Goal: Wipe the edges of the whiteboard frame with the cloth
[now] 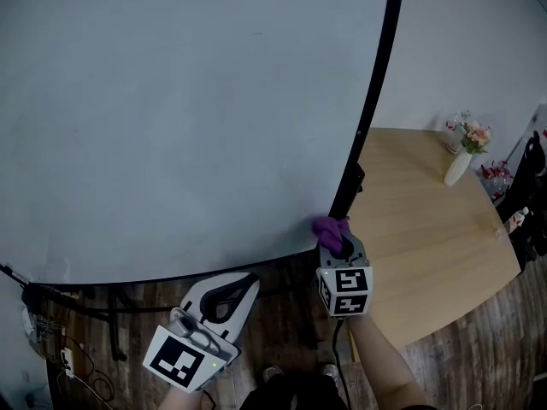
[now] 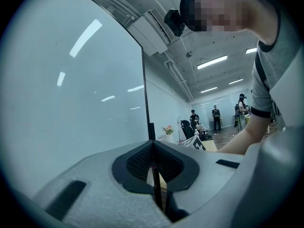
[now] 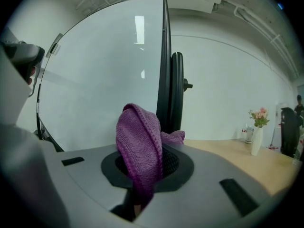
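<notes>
The person holds 2 claws. Nearest is the left claw [image 1: 240, 289], which hangs low under the board. Its jaws are pressed together with nothing in them.

A bit farther up, the right claw [image 1: 342, 244] is pinched tight on a purple cloth [image 1: 329, 226]. The cloth pokes out of the jaws. It sits right at the bottom right corner of the black whiteboard frame [image 1: 376, 84] and seems to touch it.

Past that is the big white board [image 1: 171, 101]. To the right is a wooden bench [image 1: 427, 229] with a vase of flowers [image 1: 460, 162] at its far end.

The job looks like it is at 1 corner only. No picture shows which edges are wiped. The long right edge going up and the bottom edge going left may both need the cloth.
</notes>
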`<state>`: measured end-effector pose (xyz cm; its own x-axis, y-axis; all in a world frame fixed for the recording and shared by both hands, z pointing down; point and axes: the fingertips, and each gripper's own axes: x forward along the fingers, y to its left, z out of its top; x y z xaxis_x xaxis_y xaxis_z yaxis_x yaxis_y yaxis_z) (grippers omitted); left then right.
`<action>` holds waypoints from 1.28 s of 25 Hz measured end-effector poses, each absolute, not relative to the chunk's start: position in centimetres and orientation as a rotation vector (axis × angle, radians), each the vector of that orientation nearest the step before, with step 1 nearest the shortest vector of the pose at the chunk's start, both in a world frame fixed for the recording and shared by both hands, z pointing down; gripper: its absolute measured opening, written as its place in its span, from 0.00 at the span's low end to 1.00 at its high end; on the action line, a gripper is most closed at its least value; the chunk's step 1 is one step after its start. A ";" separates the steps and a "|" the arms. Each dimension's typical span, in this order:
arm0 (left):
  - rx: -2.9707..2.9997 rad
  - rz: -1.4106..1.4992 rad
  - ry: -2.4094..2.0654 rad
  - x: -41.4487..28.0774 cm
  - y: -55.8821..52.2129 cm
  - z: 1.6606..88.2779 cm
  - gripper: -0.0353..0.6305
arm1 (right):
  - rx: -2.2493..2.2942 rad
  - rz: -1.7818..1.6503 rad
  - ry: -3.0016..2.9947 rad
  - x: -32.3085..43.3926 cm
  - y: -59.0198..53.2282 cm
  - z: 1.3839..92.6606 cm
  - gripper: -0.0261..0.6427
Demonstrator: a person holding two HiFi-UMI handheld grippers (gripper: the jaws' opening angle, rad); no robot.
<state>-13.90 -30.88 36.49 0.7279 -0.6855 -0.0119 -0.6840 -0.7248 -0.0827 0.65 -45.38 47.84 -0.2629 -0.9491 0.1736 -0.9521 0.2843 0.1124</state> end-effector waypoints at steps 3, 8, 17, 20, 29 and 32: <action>-2.853 -0.033 1.138 -14.0 -31.2 36.9 0.08 | 1.760 0.051 -2.335 0.7 -45.6 49.0 0.10; -2.859 -0.045 1.143 -14.2 -31.3 37.6 0.08 | 1.748 0.101 -2.317 0.7 -45.5 51.0 0.10; -2.872 -0.068 1.169 -14.5 -31.7 38.7 0.08 | 1.756 0.204 -2.294 0.9 -45.8 54.0 0.10; -2.872 -0.071 1.169 -14.0 -32.0 38.9 0.08 | 1.743 0.245 -2.281 1.4 -46.0 55.3 0.10; -2.878 -0.089 1.187 -14.5 -32.2 39.5 0.08 | 1.733 0.363 -2.224 1.5 -46.1 59.0 0.10; -2.880 -0.095 1.204 -14.9 -32.5 39.9 0.08 | 1.730 0.380 -2.213 1.5 -46.3 59.8 0.10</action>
<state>-14.90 -32.54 39.90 0.7011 -0.7113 0.0490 -0.7102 -0.7028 -0.0404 1.50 -46.30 59.80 -0.2260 -0.8902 0.3956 -0.9712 0.2375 -0.0204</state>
